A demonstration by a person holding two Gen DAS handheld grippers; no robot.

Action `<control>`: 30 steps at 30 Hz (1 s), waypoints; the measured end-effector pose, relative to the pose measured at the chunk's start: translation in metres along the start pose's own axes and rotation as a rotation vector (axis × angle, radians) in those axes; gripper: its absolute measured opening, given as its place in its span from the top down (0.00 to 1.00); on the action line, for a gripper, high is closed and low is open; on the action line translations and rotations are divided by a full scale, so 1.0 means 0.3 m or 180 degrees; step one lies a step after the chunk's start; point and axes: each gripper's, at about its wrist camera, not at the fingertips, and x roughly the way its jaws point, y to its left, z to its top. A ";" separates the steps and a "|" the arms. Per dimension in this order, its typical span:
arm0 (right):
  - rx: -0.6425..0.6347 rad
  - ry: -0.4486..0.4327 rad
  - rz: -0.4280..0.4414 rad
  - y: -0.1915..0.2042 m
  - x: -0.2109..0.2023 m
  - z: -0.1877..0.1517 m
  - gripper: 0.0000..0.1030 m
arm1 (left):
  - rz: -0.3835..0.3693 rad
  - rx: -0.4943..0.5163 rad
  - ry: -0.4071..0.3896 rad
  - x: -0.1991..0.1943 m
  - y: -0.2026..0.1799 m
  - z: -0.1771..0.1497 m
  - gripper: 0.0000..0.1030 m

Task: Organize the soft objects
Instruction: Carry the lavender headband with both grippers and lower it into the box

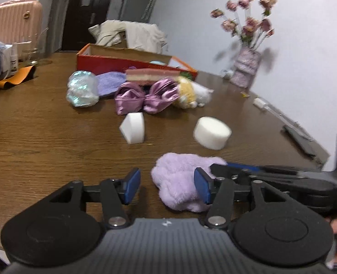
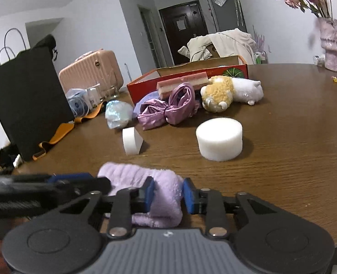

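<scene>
Lilac fluffy cloth point(image 2: 159, 196) sits between right gripper point(image 2: 168, 196) jaws.

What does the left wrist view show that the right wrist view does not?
Only the left view shows the whole bunch of flowers above the vase. Only the right view shows a black bag at the table edge. Both show the lilac cloth, the round sponge, the wedge sponge, the satin bow and the red box.

we see a pink suitcase point(image 2: 93, 68) beyond the desk point(image 2: 294, 148), a black bag point(image 2: 26, 100) at its left edge, a vase of dried roses point(image 1: 247, 66) by the wall, and a dark door point(image 1: 86, 13) behind.
</scene>
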 end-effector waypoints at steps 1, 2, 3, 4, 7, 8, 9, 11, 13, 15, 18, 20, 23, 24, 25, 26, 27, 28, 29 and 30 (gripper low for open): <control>0.0003 0.0012 -0.0002 -0.002 0.000 -0.003 0.75 | -0.0020 0.0024 0.0026 0.000 -0.004 -0.003 0.49; 0.0005 0.0022 0.0002 -0.005 0.000 -0.004 0.75 | 0.0005 0.0034 0.0091 0.008 -0.010 -0.006 0.54; 0.0013 0.0026 0.0013 -0.008 0.001 -0.004 0.76 | 0.0049 0.0027 0.0180 0.023 -0.012 -0.010 0.57; 0.0019 0.0027 0.0027 -0.008 0.000 -0.003 0.78 | 0.0042 -0.0005 0.0236 0.034 -0.011 -0.014 0.62; -0.0009 0.0034 0.0051 -0.004 0.000 0.000 0.83 | -0.0096 -0.0113 0.0238 0.032 -0.008 -0.010 0.78; 0.0004 0.0042 0.0071 -0.004 -0.002 0.003 0.86 | -0.0087 -0.0105 0.0230 0.032 -0.010 -0.006 0.80; 0.0032 0.0053 0.0094 -0.006 -0.004 0.012 0.87 | -0.0073 -0.0095 0.0228 0.033 -0.011 -0.001 0.80; 0.0058 0.0062 0.0140 -0.005 -0.013 0.044 0.87 | -0.0064 -0.0076 0.0242 0.026 -0.016 0.034 0.81; -0.0024 -0.0059 0.0196 0.007 -0.034 0.113 0.87 | -0.0078 0.0023 0.0062 0.003 -0.018 0.100 0.81; -0.0156 -0.0225 0.0270 0.017 -0.040 0.216 0.87 | -0.0143 0.0089 -0.0166 -0.010 -0.002 0.202 0.81; -0.0394 -0.0426 0.0356 0.015 0.021 0.429 0.87 | -0.0210 0.0133 -0.0385 0.039 0.061 0.411 0.80; -0.0533 -0.0494 0.0383 0.009 0.114 0.594 0.87 | -0.0188 0.0158 -0.0435 0.111 0.113 0.560 0.80; -0.0550 -0.0418 0.0431 -0.010 0.298 0.814 0.87 | -0.0068 -0.0009 -0.0301 0.261 0.219 0.782 0.80; -0.0541 -0.0341 0.0420 -0.017 0.381 0.891 0.87 | -0.0033 -0.0013 -0.0250 0.309 0.246 0.841 0.80; -0.0537 -0.0272 0.0395 -0.020 0.449 0.948 0.87 | 0.0036 -0.0002 -0.0224 0.363 0.273 0.902 0.80; -0.0526 -0.0196 0.0383 -0.028 0.532 1.012 0.87 | 0.0100 0.0008 -0.0170 0.420 0.300 0.954 0.80; -0.0484 -0.0134 0.0367 -0.035 0.602 1.061 0.87 | 0.0135 0.0026 -0.0104 0.477 0.329 0.997 0.80; -0.0439 -0.0058 0.0348 -0.043 0.678 1.106 0.86 | 0.0209 0.0026 -0.0050 0.544 0.363 1.043 0.80; -0.0392 0.0041 0.0345 -0.057 0.763 1.152 0.86 | 0.0281 -0.0033 0.0030 0.599 0.399 1.075 0.80; -0.0342 0.0112 0.0350 -0.064 0.832 1.181 0.86 | 0.0306 -0.0070 0.0125 0.651 0.436 1.102 0.80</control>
